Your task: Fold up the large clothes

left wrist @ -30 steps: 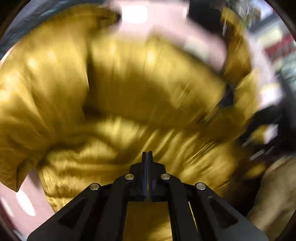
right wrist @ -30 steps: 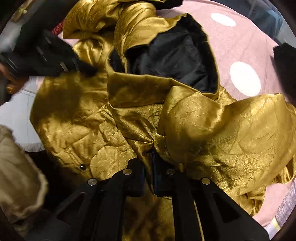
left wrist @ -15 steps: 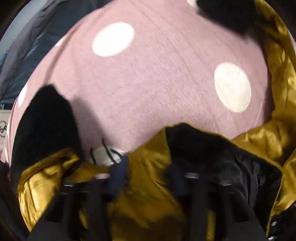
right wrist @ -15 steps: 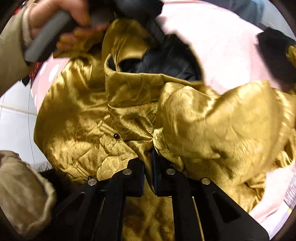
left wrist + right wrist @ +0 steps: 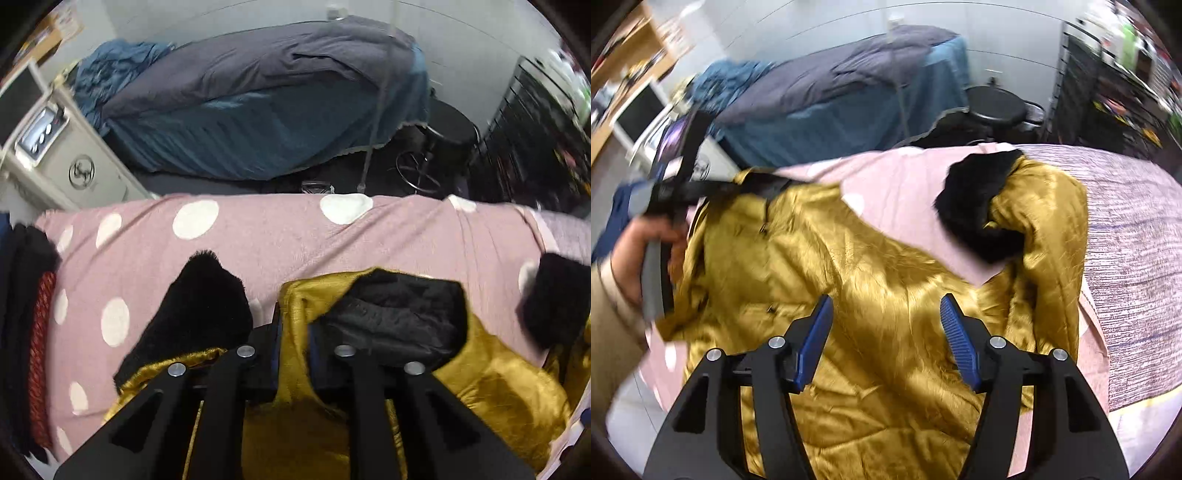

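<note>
A gold satin jacket (image 5: 871, 273) with black lining and black fur cuffs lies spread on a pink polka-dot cover (image 5: 258, 236). My left gripper (image 5: 293, 325) is shut on the jacket's gold edge (image 5: 295, 332) beside the black-lined collar (image 5: 399, 310). A black fur cuff (image 5: 199, 306) lies just left of it. In the right wrist view my right gripper (image 5: 884, 314) is open and empty above the jacket's middle. The left gripper (image 5: 683, 188) shows there at the far left, held by a hand. Another fur cuff (image 5: 979, 199) lies at the right sleeve.
A bed with blue and grey covers (image 5: 258, 110) stands behind. A white cabinet (image 5: 55, 155) is at the left, a black stool (image 5: 993, 107) and dark shelves (image 5: 535, 129) at the right. Dark and red clothes (image 5: 33, 325) lie at the left edge.
My right gripper has let go of the jacket, opened and lifted back. My left gripper has swung to the collar edge and closed on it. The jacket now lies spread flatter.
</note>
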A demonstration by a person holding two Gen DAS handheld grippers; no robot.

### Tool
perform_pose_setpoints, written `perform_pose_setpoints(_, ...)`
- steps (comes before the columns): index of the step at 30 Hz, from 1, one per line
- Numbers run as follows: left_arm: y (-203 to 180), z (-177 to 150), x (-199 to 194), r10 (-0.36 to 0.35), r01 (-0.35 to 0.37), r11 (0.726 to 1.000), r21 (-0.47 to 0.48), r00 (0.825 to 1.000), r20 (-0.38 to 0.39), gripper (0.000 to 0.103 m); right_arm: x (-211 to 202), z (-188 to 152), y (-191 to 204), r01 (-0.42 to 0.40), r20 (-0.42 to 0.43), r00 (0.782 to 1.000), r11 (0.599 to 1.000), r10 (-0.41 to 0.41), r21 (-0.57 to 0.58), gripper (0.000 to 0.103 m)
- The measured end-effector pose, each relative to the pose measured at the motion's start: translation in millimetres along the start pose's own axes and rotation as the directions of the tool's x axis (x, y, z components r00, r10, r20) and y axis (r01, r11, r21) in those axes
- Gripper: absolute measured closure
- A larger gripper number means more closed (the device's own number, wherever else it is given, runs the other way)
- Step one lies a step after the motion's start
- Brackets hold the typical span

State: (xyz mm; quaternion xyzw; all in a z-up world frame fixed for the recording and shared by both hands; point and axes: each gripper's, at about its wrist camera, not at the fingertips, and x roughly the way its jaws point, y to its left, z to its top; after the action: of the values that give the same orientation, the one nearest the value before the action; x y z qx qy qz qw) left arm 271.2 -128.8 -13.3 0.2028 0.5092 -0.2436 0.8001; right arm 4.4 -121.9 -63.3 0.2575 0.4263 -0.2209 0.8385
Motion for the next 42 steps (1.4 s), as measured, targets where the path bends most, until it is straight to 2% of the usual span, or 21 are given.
perform_pose_setpoints(2,-1,0,0,-0.018,0.017,0.999,-0.027,1.000,-0.021,0.065,9,-1,-3,-0.014,-0.031,0.999,1.000,0.014,0.012,0.043)
perform_pose_setpoints(4,-7,-12,-14,-0.076,0.076,0.997,0.002,0.997,0.013,0.025,13,-11,-2,-0.032,-0.060,0.998,0.999,0.031,-0.010,0.043)
perform_pose_setpoints(6,-13,-29,-29,-0.106,0.104,0.994,0.031,0.990,0.089,0.010,20,-21,7,-0.070,-0.106,0.992,0.996,0.063,-0.064,0.043)
perform_pose_setpoints(8,-24,-58,-42,-0.143,0.134,0.988,0.075,0.981,0.132,0.008,31,-34,13,-0.109,-0.169,0.981,0.989,0.091,-0.101,0.042)
perform_pose_setpoints(11,-49,-116,-41,-0.208,0.196,0.961,0.195,0.977,0.044,0.008,62,-56,19,-0.096,-0.299,0.953,0.986,0.050,-0.140,0.041)
perform_pose_setpoints(14,-65,-169,-11,-0.113,0.135,0.951,0.278,0.989,-0.093,0.009,92,-75,9,-0.001,-0.365,0.929,0.984,-0.065,-0.178,0.041)
perform_pose_setpoints(16,-66,-200,18,-0.047,0.101,0.949,0.298,0.982,-0.182,0.009,101,-81,6,-0.007,-0.353,0.933,0.975,-0.074,-0.222,0.039)
perform_pose_setpoints(17,-64,-209,31,-0.018,0.085,0.951,0.297,0.975,-0.223,0.007,101,-82,9,-0.008,-0.337,0.938,0.968,-0.080,-0.252,0.032)
perform_pose_setpoints(18,-60,-214,38,-0.034,0.099,0.959,0.265,0.971,-0.238,0.005,104,-83,15,-0.016,-0.348,0.934,0.959,-0.086,-0.282,0.025)
perform_pose_setpoints(19,-53,-214,37,-0.077,0.122,0.970,0.209,0.974,-0.213,0.005,105,-85,20,-0.014,-0.355,0.929,0.951,-0.101,-0.309,0.023)
perform_pose_setpoints(21,-51,-211,40,-0.083,0.127,0.974,0.185,0.970,-0.230,0.005,106,-85,31,0.019,-0.366,0.916,0.927,-0.166,-0.374,0.023)
perform_pose_setpoints(24,-56,-199,35,-0.053,0.112,0.971,0.213,0.962,-0.268,0.007,84,-72,35,0.005,-0.324,0.938,0.943,-0.119,-0.332,0.023)
perform_pose_setpoints(28,-47,-187,6,-0.097,0.130,0.980,0.154,0.974,-0.207,0.007,28,-29,28,-0.027,-0.188,0.982,0.968,-0.021,-0.251,0.023)
perform_pose_setpoints(30,-37,-185,-7,-0.113,0.134,0.986,0.101,0.975,-0.192,0.007,6,-4,17,-0.005,-0.102,0.995,0.968,-0.022,-0.253,0.023)
perform_pose_setpoints(32,-27,-185,-17,-0.123,0.136,0.989,0.059,0.975,-0.182,0.007,-3,27,6,0.079,-0.036,0.995,0.959,-0.092,-0.273,0.023)
perform_pose_setpoints(34,-20,-190,-27,-0.123,0.129,0.991,0.026,0.976,-0.180,0.007,4,49,-10,0.200,-0.009,0.977,0.936,-0.212,-0.290,0.023)
perform_pose_setpoints(36,-12,-197,-36,-0.113,0.115,0.993,0.005,0.978,-0.178,0.007,25,70,-25,0.316,-0.016,0.940,0.891,-0.340,-0.327,0.023)
perform_pose_setpoints(38,-5,-203,-43,-0.097,0.098,0.995,-0.007,0.979,-0.178,0.007,58,81,-39,0.357,-0.088,0.900,0.839,-0.427,-0.410,0.023)
perform_pose_setpoints(40,1,-210,-49,-0.080,0.078,0.997,-0.017,0.981,-0.177,0.007,81,86,-47,0.407,-0.073,0.862,0.771,-0.501,-0.490,0.023)
perform_pose_setpoints(41,6,-214,-52,-0.068,0.065,0.998,-0.022,0.981,-0.181,0.007,87,84,-49,0.425,-0.054,0.850,0.741,-0.525,-0.520,0.029)
perform_pose_setpoints(42,9,-217,-53,-0.058,0.053,0.998,-0.029,0.981,-0.184,0.007,91,84,-52,0.443,-0.028,0.841,0.717,-0.541,-0.537,0.053)
